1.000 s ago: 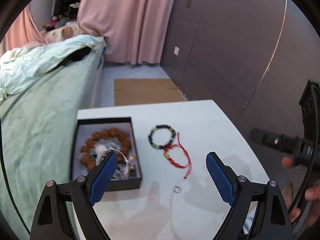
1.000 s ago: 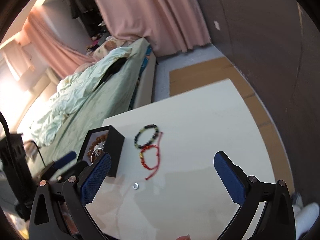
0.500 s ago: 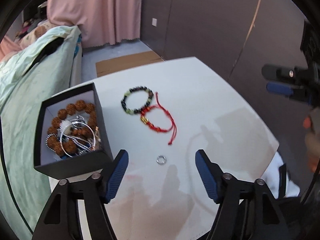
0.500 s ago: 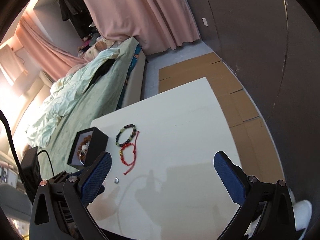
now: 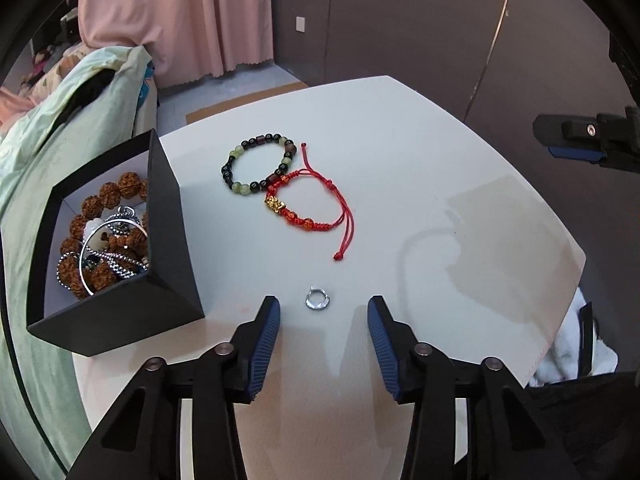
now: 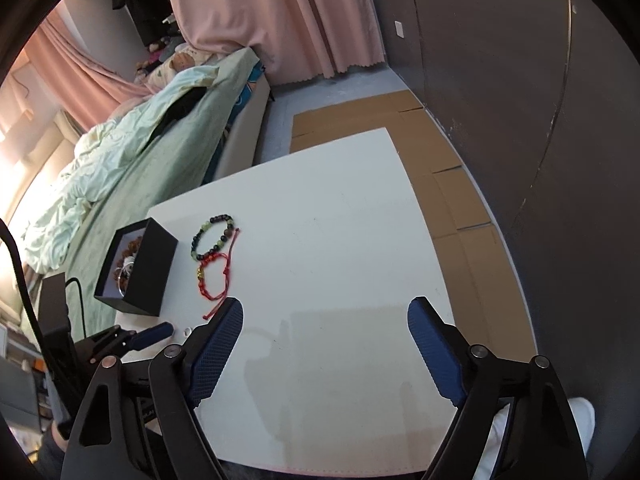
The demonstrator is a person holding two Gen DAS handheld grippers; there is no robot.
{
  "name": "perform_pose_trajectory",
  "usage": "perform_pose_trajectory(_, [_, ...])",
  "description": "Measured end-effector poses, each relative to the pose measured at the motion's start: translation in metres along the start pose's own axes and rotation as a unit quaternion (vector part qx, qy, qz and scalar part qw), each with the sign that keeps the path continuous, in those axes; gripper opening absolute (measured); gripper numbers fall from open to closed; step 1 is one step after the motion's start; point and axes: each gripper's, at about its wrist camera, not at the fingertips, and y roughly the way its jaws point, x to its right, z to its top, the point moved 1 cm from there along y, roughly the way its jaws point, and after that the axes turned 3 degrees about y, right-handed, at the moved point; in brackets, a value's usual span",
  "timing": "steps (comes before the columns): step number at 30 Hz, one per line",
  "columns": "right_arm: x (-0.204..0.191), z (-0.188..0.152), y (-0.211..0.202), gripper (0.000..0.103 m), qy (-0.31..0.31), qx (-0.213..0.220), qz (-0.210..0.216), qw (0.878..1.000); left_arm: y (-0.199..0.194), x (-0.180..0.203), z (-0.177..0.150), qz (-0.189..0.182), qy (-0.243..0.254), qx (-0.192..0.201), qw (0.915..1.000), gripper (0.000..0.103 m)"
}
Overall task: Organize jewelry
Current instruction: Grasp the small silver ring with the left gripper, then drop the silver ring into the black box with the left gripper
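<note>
On the white table (image 5: 440, 184) lie a small silver ring (image 5: 317, 299), a red cord bracelet (image 5: 308, 206) with a gold charm, and a black and green bead bracelet (image 5: 258, 166). A black jewelry box (image 5: 160, 248) at the left holds brown bead bracelets and silver pieces. My left gripper (image 5: 323, 310) is open, low over the table, its fingertips on either side of the ring and just short of it. My right gripper (image 6: 326, 316) is open and empty, higher up over the table's near right part. The box (image 6: 154, 272), both bracelets (image 6: 214, 258) and the ring (image 6: 186, 331) show at the left there.
A bed with a green cover (image 6: 132, 168) runs along the table's left side. Cardboard sheets (image 6: 440, 184) lie on the floor beyond and to the right of the table. A dark wall (image 5: 400, 20) stands behind. Pink curtains (image 6: 288, 12) hang at the back.
My left gripper has come down and forward toward the ring and its jaws have narrowed. My right gripper has risen and drawn back, so the table looks smaller.
</note>
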Motion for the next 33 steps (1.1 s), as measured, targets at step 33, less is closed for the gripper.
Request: perform_pose_trajectory(33, [-0.044,0.006,0.028,0.085,-0.007,-0.025,0.001,1.000,-0.050,-0.032,0.036,0.017,-0.058,0.065,0.9960,0.013])
